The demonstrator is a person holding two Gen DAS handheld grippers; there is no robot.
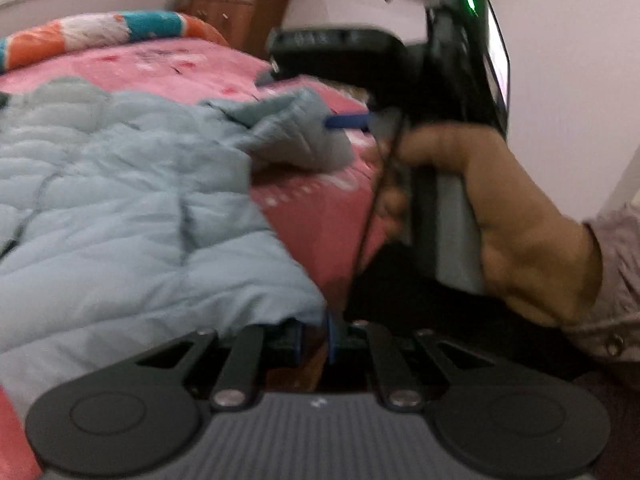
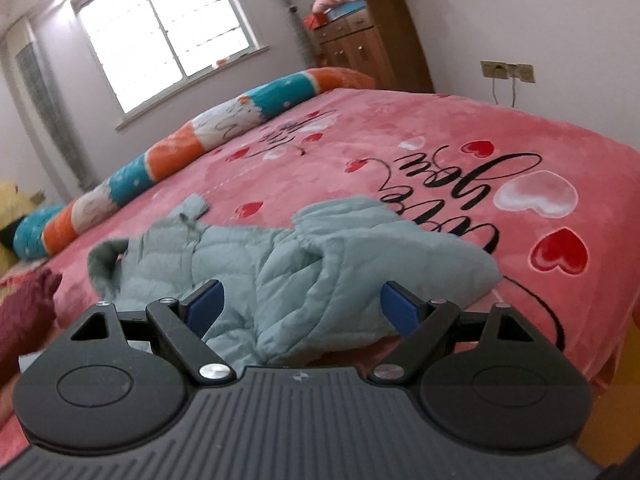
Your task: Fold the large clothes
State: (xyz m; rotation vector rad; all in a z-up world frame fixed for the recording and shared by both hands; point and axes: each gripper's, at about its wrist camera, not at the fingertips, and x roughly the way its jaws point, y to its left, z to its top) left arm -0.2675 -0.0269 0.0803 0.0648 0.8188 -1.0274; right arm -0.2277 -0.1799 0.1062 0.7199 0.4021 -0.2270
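Your left gripper [image 1: 316, 338] pinches the puffy blue jacket [image 2: 304, 276] on the pink blanket [image 2: 420, 140]. Your right gripper [image 2: 304, 306] is wide apart. Beside the jacket, curly writing looks like "you".

pale blue jacket [image 2: 320, 264], pink blanket [image 2: 400, 136]

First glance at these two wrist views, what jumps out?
A pale blue-green puffer jacket lies crumpled near the foot edge of the bed, on a pink blanket printed with red hearts and black script. In the left wrist view, the left gripper is shut on the jacket's edge, while a hand holds the right gripper beside a bunched sleeve. The right wrist view shows that gripper's blue pads wide open.
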